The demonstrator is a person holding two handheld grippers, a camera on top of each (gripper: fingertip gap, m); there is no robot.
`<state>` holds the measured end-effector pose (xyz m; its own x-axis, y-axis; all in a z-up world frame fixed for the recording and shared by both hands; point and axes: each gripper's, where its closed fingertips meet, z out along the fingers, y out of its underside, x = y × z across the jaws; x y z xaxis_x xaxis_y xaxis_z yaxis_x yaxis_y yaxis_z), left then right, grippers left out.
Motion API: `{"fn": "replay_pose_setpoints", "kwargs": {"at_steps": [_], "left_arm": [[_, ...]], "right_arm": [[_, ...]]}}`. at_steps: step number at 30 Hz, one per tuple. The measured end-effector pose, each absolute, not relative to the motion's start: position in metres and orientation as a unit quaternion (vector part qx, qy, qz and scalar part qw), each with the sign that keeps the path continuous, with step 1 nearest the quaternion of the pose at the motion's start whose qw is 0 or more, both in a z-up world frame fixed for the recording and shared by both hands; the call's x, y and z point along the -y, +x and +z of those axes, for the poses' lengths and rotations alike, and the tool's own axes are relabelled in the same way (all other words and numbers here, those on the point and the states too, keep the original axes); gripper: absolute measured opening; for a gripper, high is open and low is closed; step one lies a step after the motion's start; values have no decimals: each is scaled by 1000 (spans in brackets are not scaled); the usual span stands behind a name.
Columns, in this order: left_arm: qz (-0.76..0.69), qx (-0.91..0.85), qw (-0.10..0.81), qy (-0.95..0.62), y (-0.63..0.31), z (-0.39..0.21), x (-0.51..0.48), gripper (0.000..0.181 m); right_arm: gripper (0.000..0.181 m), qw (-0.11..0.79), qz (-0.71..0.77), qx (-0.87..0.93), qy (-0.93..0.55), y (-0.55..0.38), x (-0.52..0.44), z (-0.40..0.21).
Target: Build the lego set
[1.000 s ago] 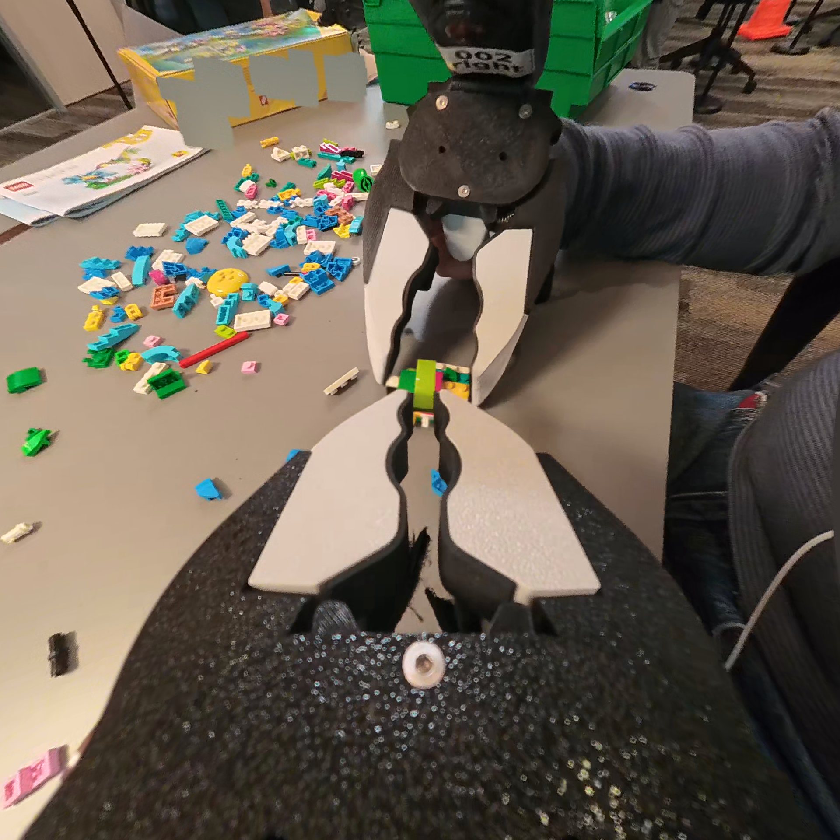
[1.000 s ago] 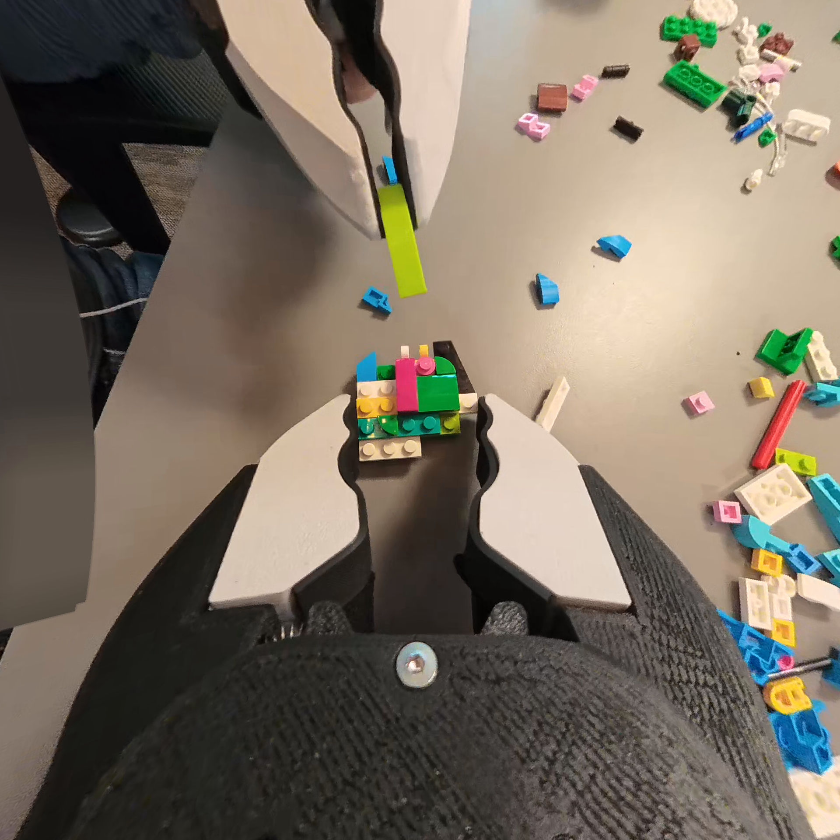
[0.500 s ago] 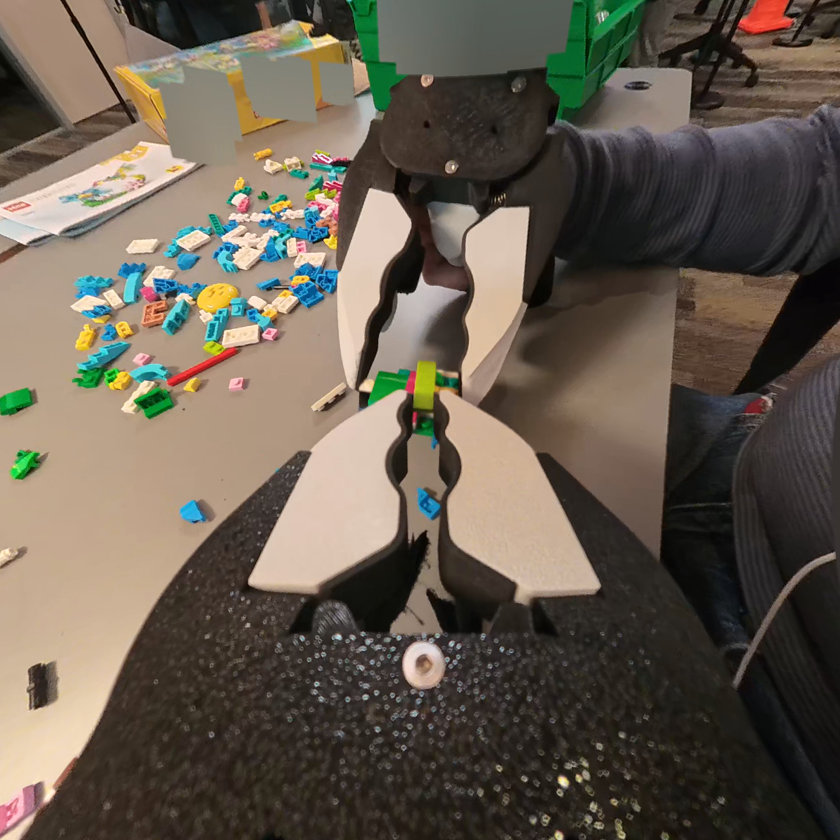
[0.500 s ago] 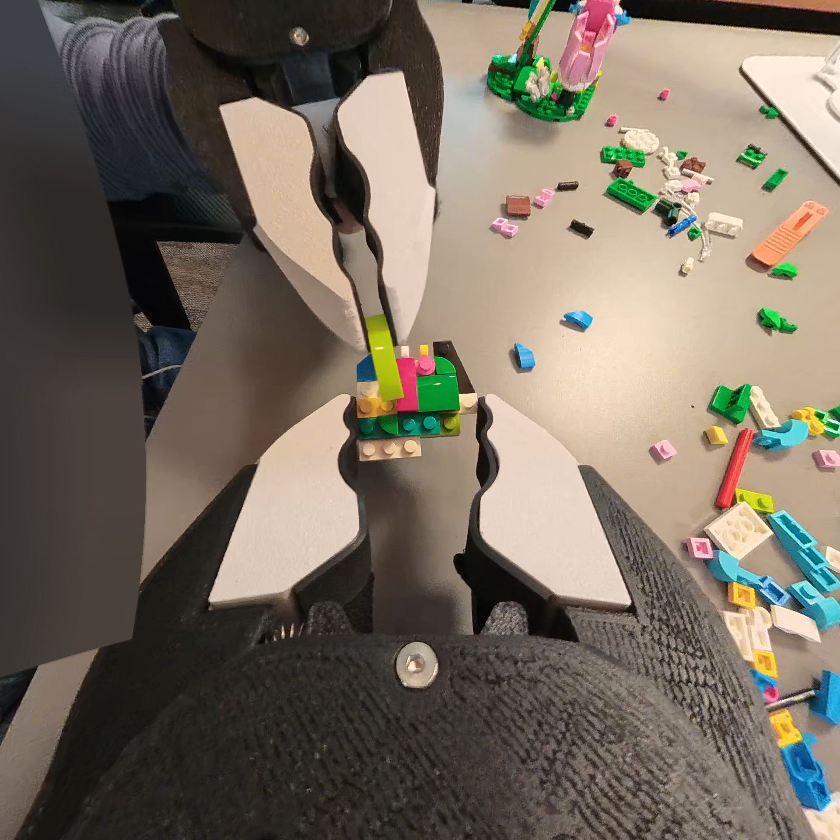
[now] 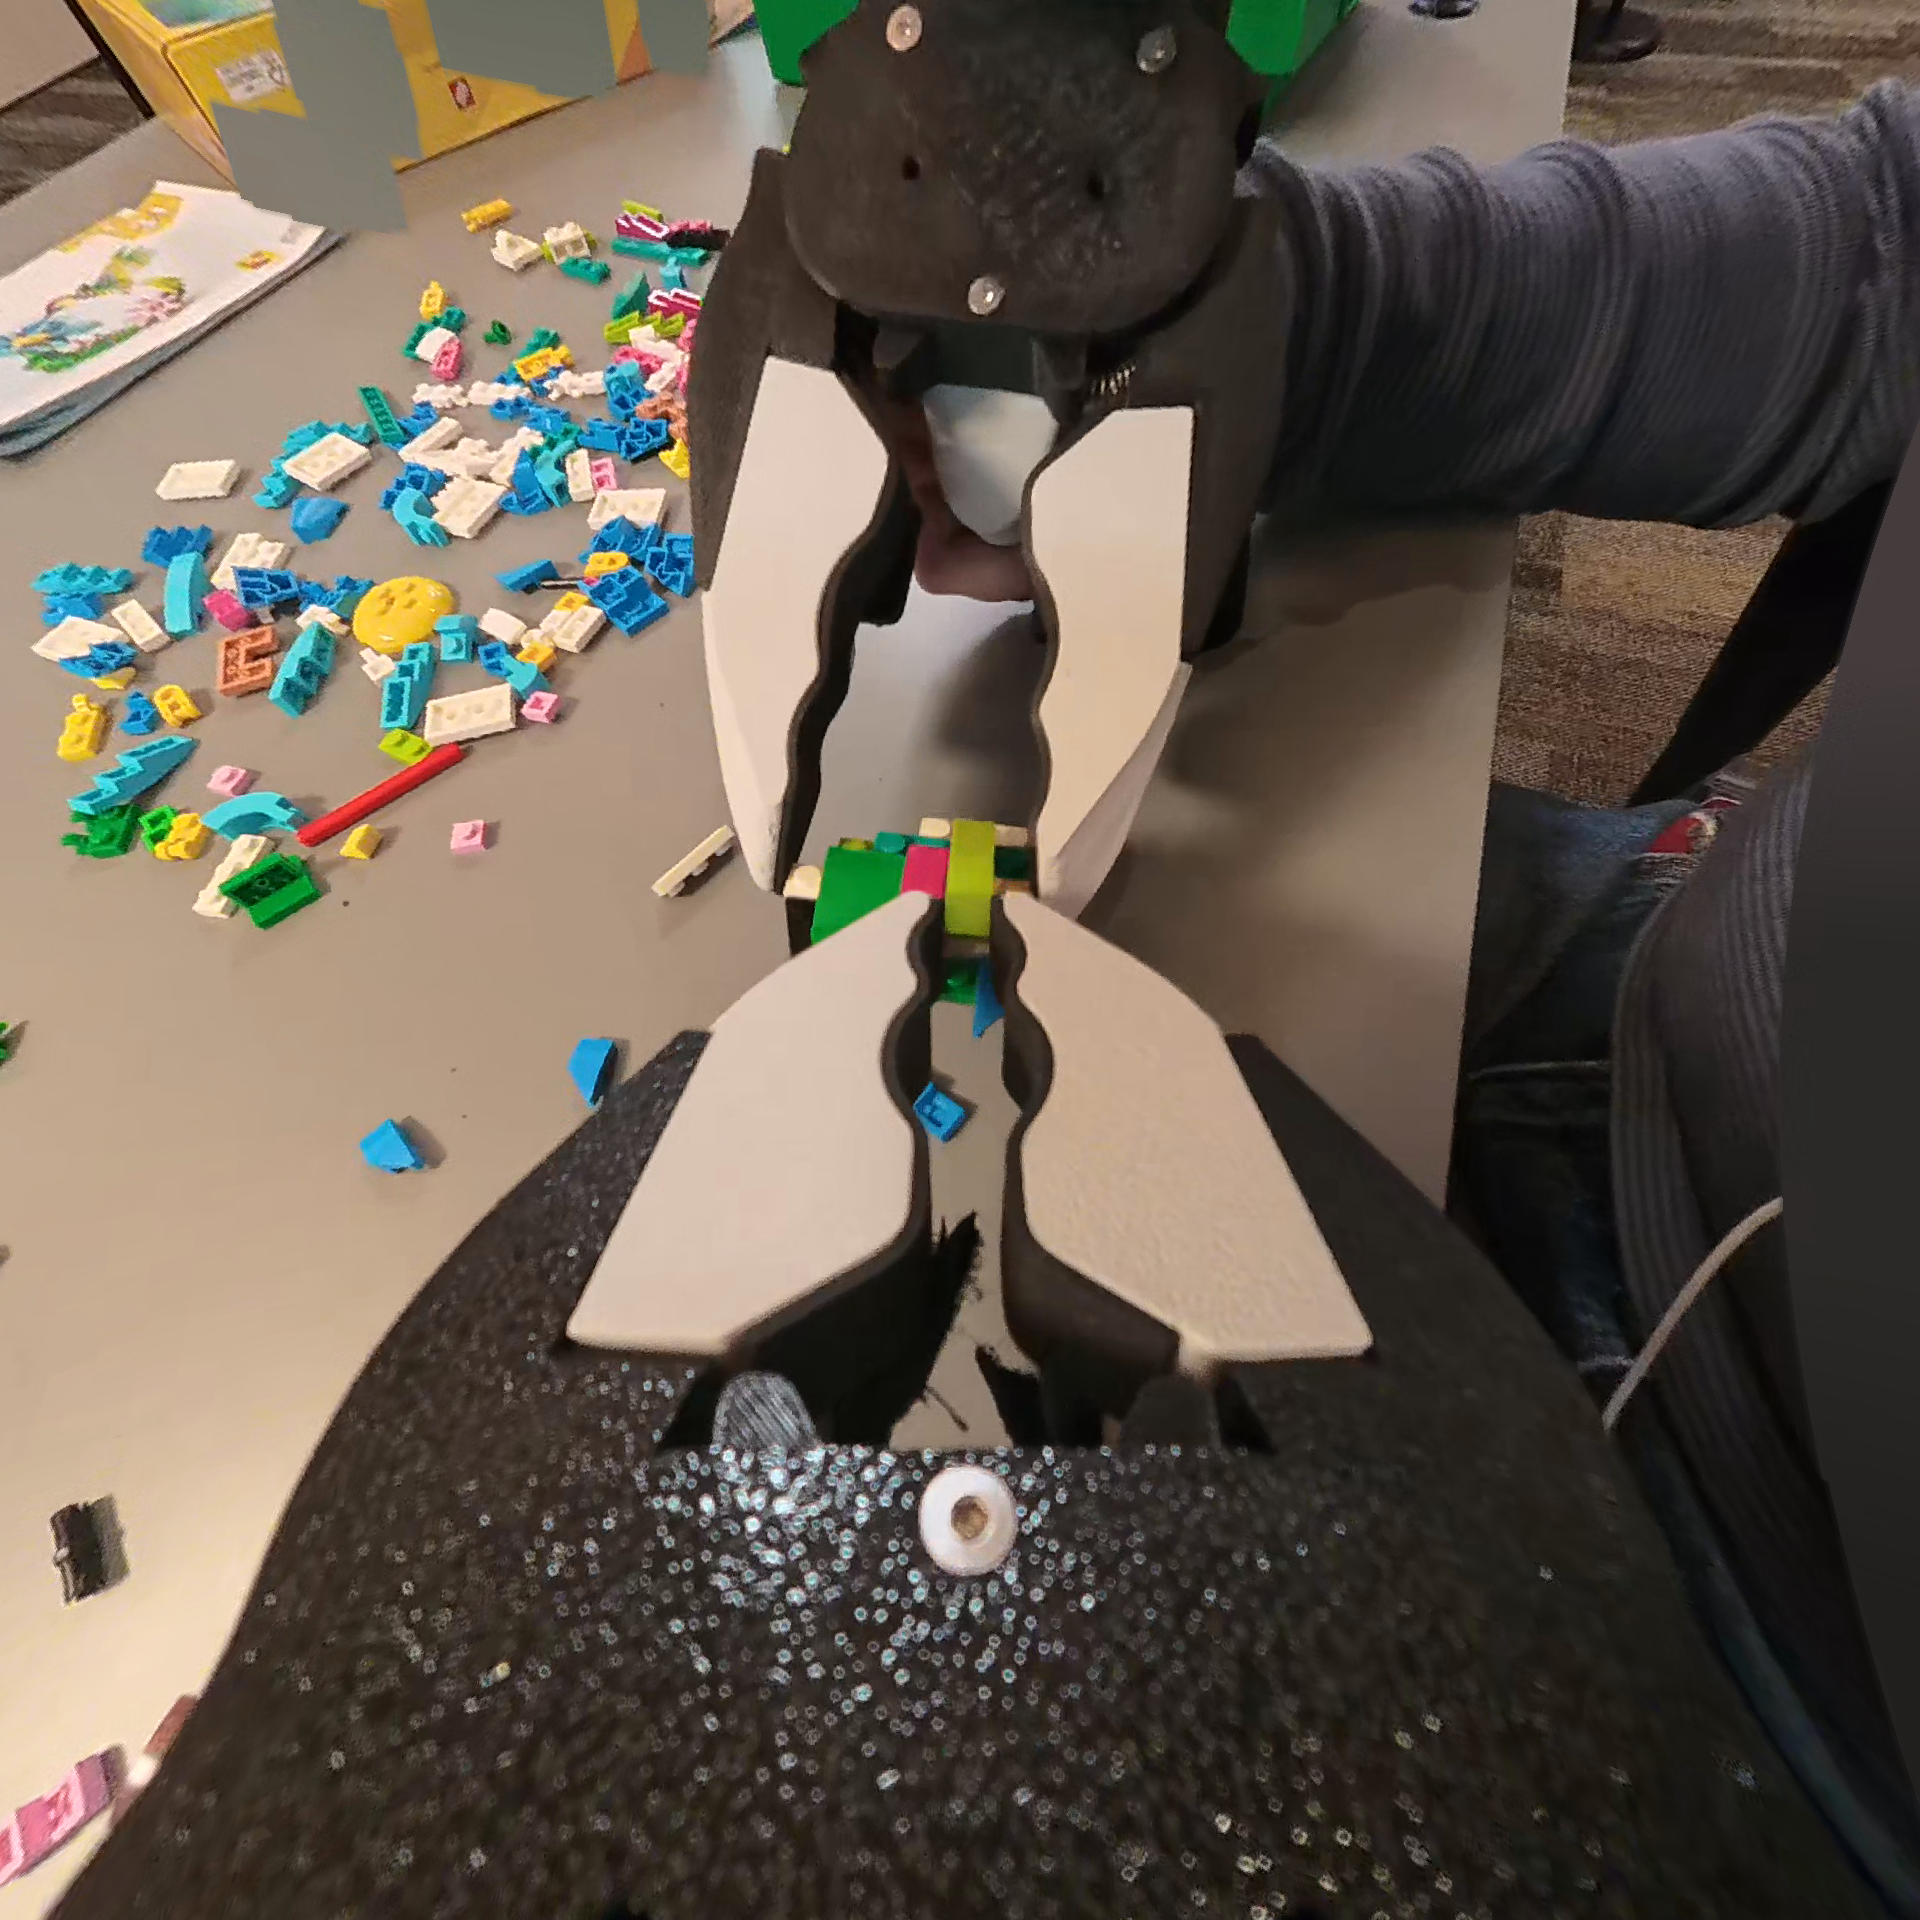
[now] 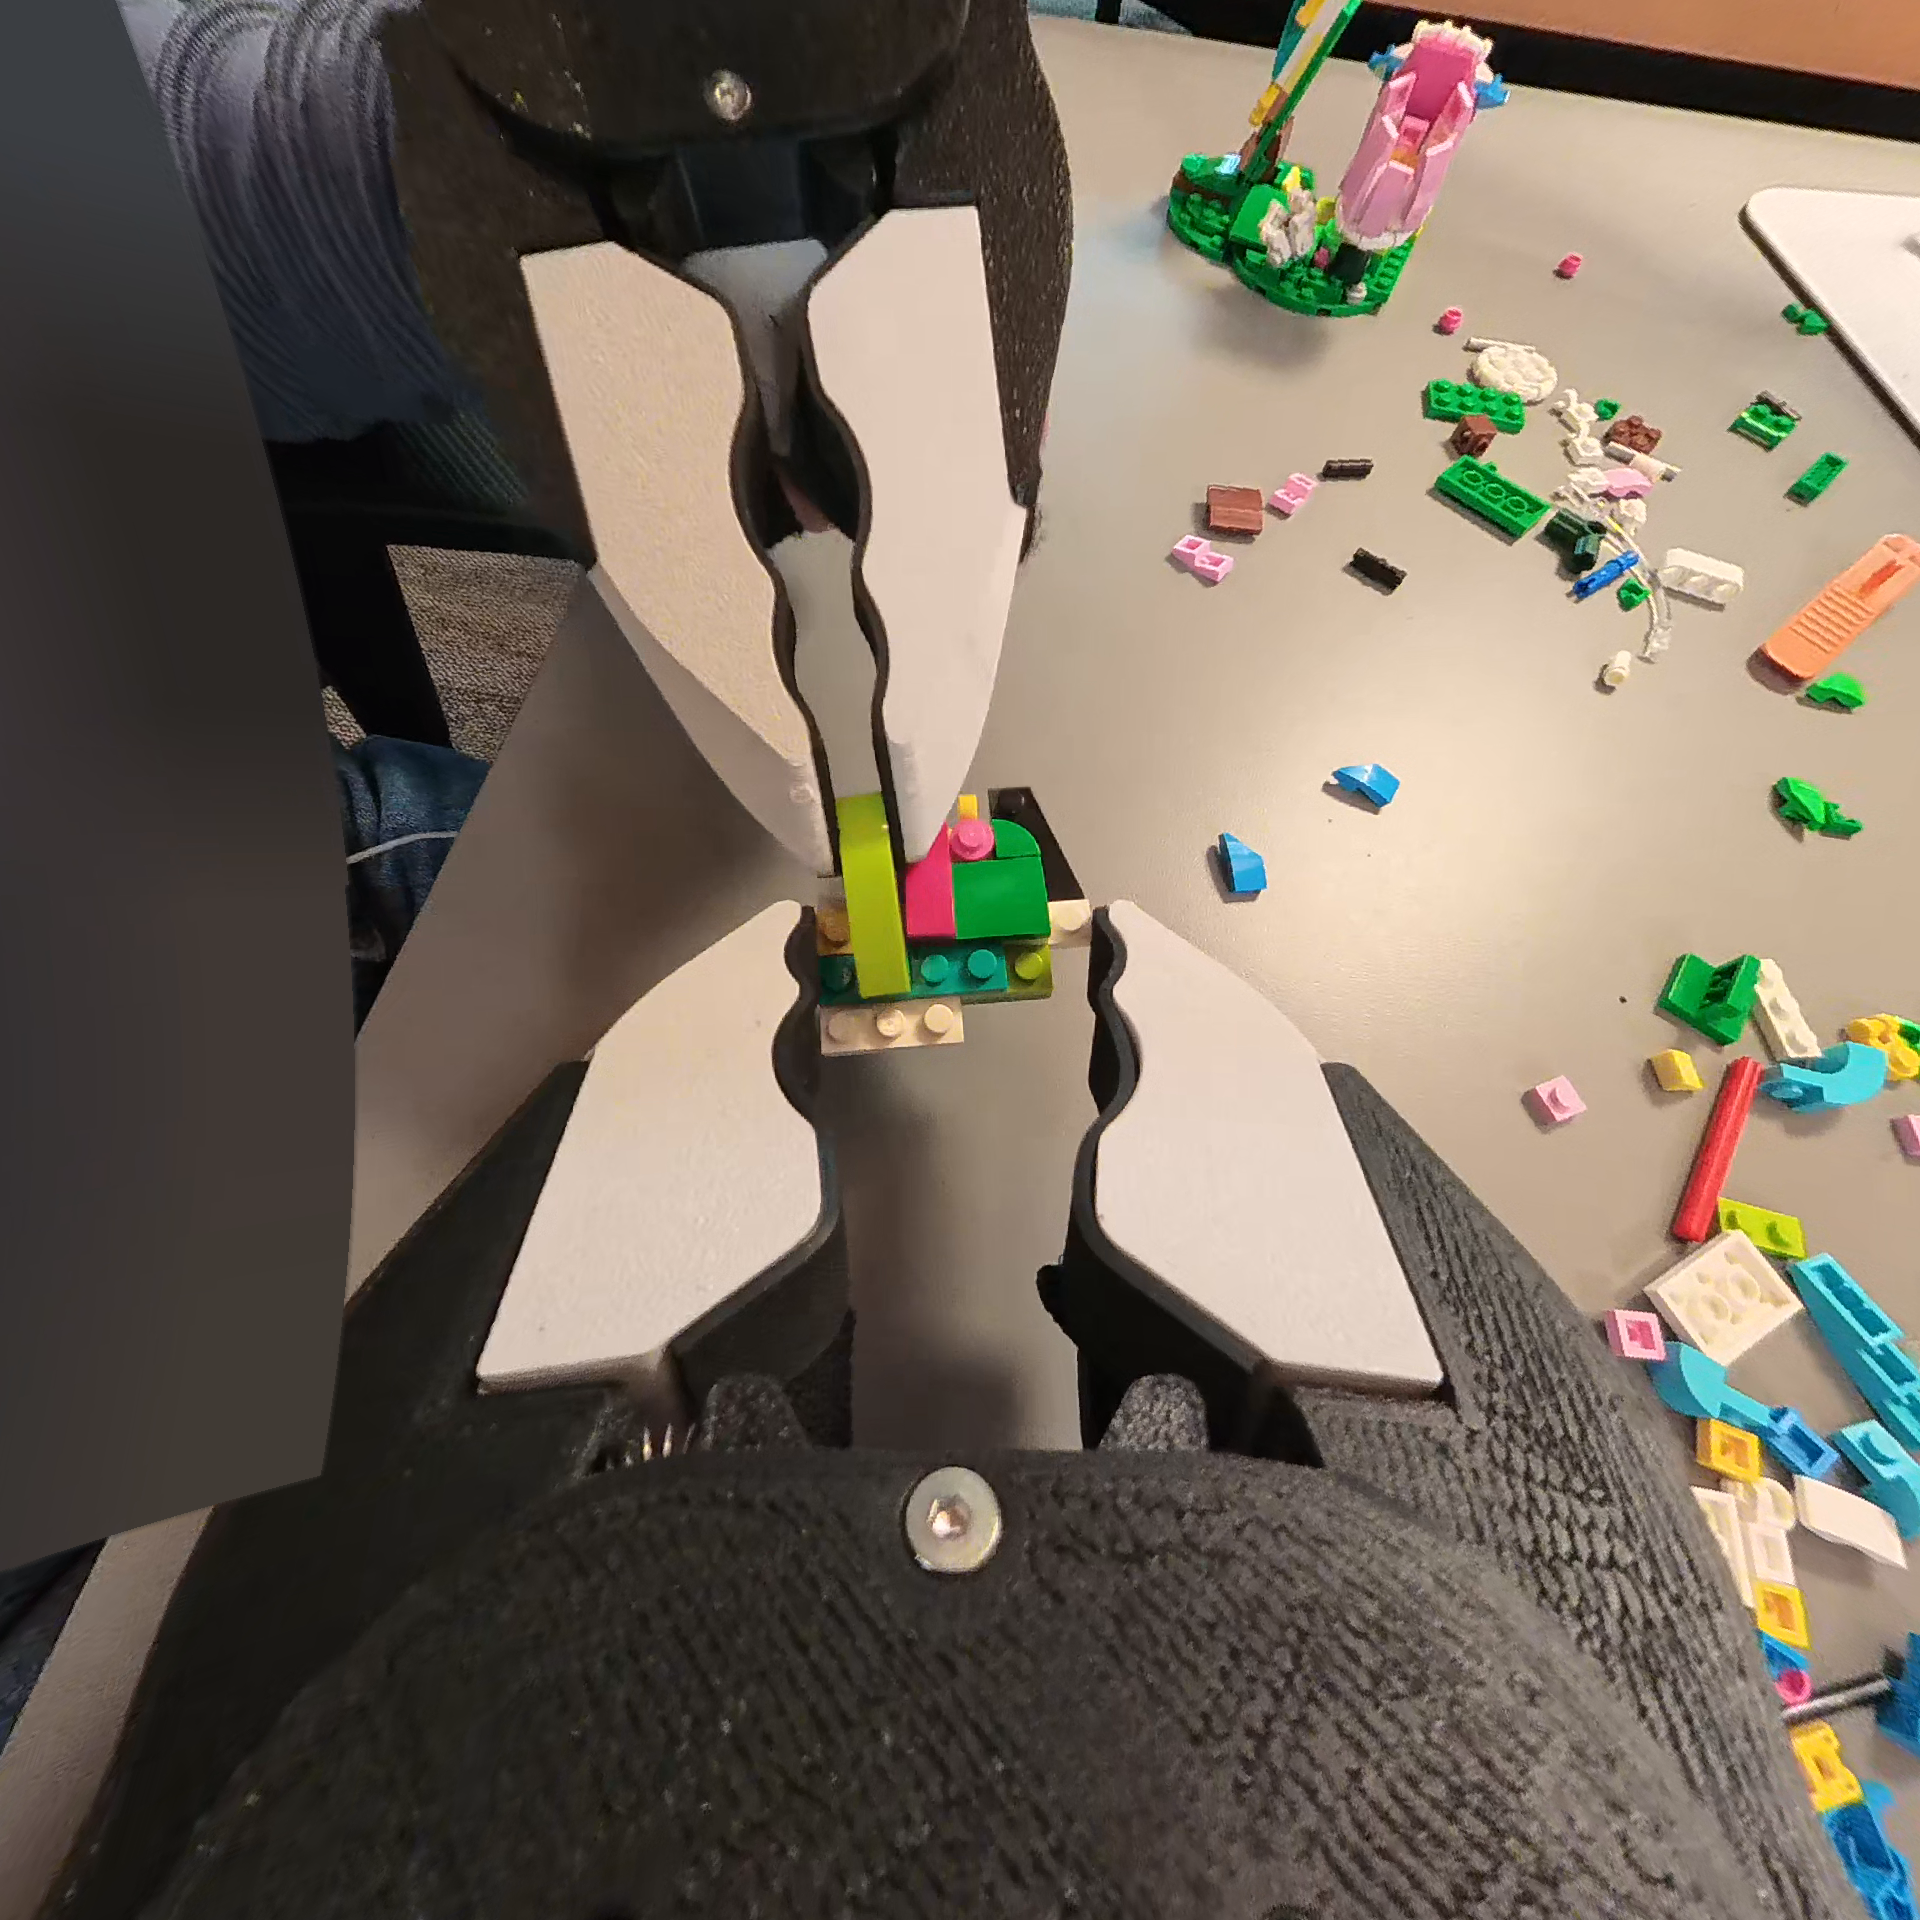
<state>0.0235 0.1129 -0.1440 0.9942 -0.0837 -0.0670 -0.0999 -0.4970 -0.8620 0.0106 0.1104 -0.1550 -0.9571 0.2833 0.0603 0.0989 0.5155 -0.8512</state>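
Over the small build (image 6: 935, 935), left hand-held gripper (image 6: 868, 821) pinches lime piece (image 6: 871, 904) (right brackets it).

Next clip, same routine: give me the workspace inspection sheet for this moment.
Surface: grey table, mostly bare near the small build.
Job's things: small build sits between the right gripper's fingers; lime strip lies over its top and front; finished pink flower model far back.
Clutter: loose bricks scattered, red rod, orange separator tool.
Grippers: left gripper pinches the lime strip; right gripper is open around the small build.
Cables: one thin grey cable by the person's lap.
Surroundings: yellow box, instruction booklet, green crate.
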Motion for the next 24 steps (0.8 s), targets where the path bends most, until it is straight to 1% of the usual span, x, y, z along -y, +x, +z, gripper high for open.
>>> {"fn": "replay_pose_setpoints", "kwargs": {"at_steps": [1, 24], "left_arm": [[8, -53, 497, -866, 23, -144, -112, 8], [-9, -41, 502, -864, 21, -135, -105, 8]], "right_arm": [[49, 96, 480, 865, -110, 11, -110, -155], [49, 82, 523, 839, -124, 10, -112, -140]]}}
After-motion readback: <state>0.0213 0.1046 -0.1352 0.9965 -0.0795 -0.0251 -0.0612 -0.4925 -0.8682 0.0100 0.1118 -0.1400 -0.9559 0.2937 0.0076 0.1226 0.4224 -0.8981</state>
